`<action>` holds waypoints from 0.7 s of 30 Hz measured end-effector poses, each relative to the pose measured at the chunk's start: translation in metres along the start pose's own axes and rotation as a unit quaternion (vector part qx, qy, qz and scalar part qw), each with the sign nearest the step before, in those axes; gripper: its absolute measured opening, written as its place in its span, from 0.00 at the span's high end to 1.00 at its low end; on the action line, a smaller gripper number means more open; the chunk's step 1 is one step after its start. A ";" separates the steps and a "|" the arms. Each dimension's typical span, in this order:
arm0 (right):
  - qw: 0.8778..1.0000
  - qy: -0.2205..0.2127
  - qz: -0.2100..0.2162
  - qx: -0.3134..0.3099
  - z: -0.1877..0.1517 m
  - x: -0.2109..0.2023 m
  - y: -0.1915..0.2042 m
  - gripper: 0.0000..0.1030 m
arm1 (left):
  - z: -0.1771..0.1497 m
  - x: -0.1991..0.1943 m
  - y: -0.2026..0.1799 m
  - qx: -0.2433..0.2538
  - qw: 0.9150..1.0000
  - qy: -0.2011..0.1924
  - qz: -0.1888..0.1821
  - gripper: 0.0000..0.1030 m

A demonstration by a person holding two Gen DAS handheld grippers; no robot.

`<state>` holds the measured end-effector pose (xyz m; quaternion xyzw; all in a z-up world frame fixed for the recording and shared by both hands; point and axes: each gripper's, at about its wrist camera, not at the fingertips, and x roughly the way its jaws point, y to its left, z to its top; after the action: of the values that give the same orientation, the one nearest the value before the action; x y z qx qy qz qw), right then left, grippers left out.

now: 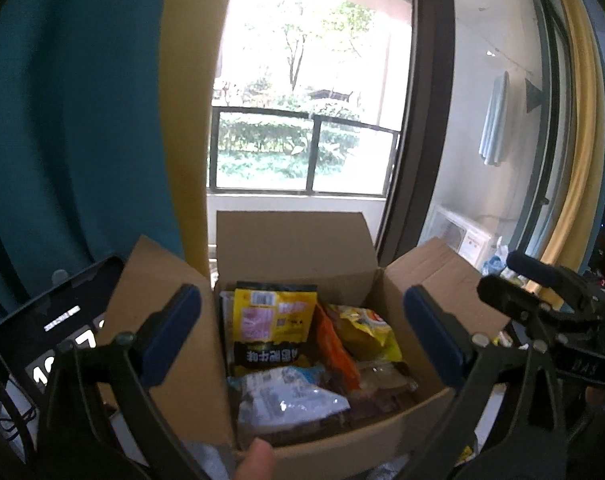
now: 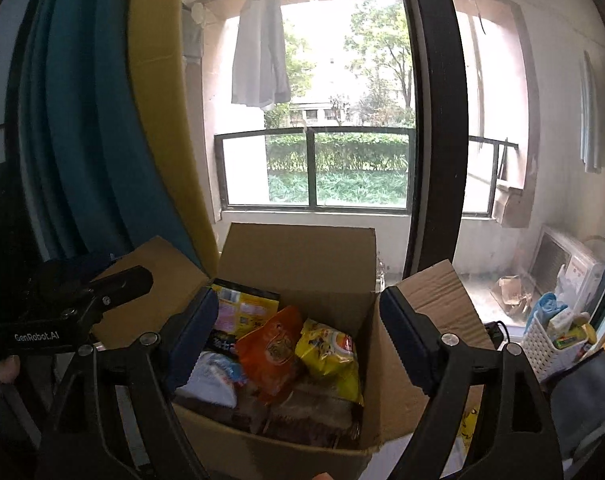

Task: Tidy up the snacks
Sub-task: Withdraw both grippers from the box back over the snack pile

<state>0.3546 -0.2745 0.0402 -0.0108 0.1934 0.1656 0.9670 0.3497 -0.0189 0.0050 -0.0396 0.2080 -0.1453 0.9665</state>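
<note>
Daylight is pouring through the balcony window behind an open cardboard box [image 1: 302, 252] of snacks. Left tool [image 1: 302, 344] and right tool [image 2: 298, 344] are both gaping empty; the yellow packet [image 1: 272, 320] is standing upright at twelve o'clock, nearer the left.

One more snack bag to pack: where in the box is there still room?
The cardboard box is crowded along its floor. Some room shows behind the yellow chip bag and orange bag, against the back wall and right wall.
</note>
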 end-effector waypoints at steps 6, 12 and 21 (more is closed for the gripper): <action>1.000 -0.013 -0.002 -0.002 -0.004 -0.032 0.010 0.17 | -0.008 -0.034 -0.001 -0.008 1.000 -0.012 -0.004 0.01; 1.000 -0.005 -0.001 -0.011 -0.019 -0.048 0.019 0.17 | -0.023 -0.057 -0.001 -0.013 1.000 -0.011 -0.008 0.01; 1.000 0.021 -0.008 0.002 -0.051 -0.066 0.013 0.17 | -0.054 -0.071 -0.011 -0.007 1.000 0.015 -0.015 0.01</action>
<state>0.2746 -0.2877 0.0188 -0.0133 0.2140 0.1575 0.9640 0.2628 -0.0096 -0.0154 -0.0470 0.2229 -0.1593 0.9606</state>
